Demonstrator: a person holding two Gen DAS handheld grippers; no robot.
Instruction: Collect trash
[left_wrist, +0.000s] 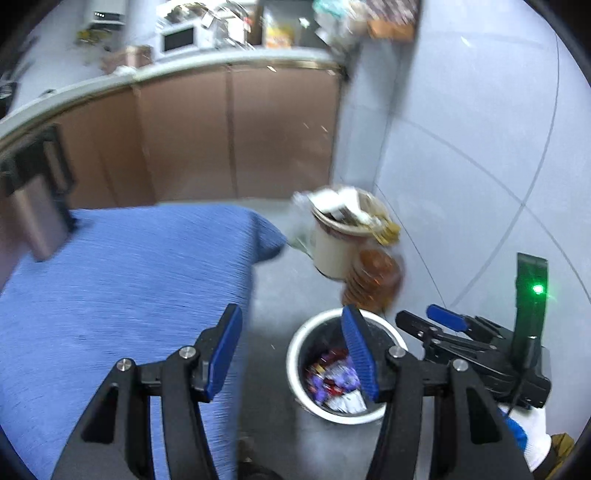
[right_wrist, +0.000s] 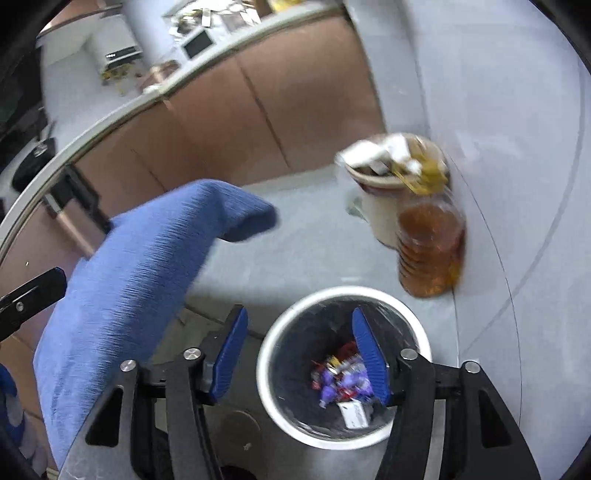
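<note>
Trash (right_wrist: 341, 382), a heap of purple and red wrappers, lies at the bottom of a white-rimmed bin (right_wrist: 266, 373) on the floor. The right claw (right_wrist: 308, 356) hangs over the bin, jaws apart and empty. The left claw (left_wrist: 295, 356) is likewise spread wide and holds nothing. At nine o'clock lies the blue-covered tabletop (left_wrist: 110, 280). Beyond the bin, toward one o'clock, an amber bottle (right_wrist: 430, 251) stands touching an overfilled cream bucket (right_wrist: 384, 210).

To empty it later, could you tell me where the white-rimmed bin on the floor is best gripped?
Grip the white rim of the bin from straight above, one finger inside and one outside. It stands upright and open, and its round wall looks too wide to span.
</note>
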